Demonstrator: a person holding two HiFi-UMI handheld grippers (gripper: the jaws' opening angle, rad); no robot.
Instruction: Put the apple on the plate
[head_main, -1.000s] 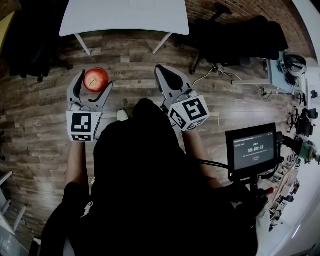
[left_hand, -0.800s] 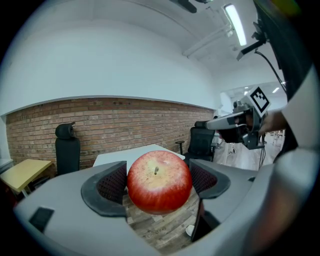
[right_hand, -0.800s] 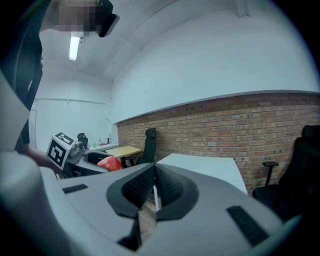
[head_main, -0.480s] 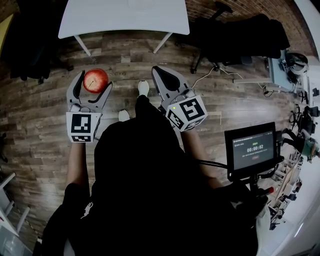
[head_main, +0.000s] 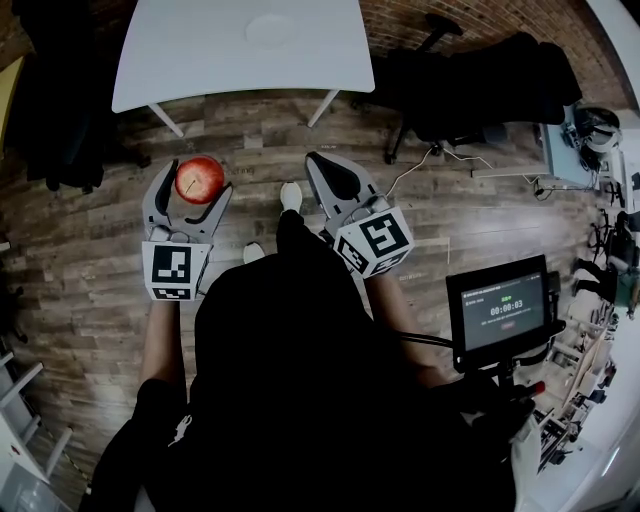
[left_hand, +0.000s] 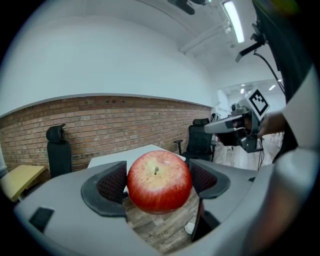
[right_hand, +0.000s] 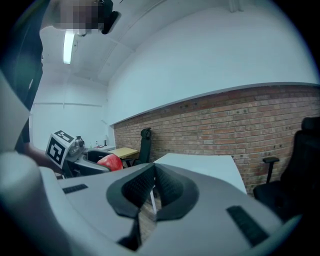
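**Apple gripped above the floor, short of the desk**

My left fingers (left_hand: 106, 186) clamp the red apple (left_hand: 159, 182) from both sides. My right fingers (right_hand: 134, 189) are pressed together on nothing. Only the head view shows the pale plate (head_main: 270, 30), far back on the white desk (head_main: 180, 60). The desk's near edge lies ahead across open wood floor (head_main: 80, 270).

You've got one apple (left_hand: 159, 182) and two claws, the left claw (head_main: 196, 180) and the right claw (right_hand: 154, 186). There's one white desk (head_main: 190, 55), one plate (head_main: 270, 30), two black chairs (left_hand: 59, 150) (left_hand: 199, 144), and one screen (head_main: 503, 310).
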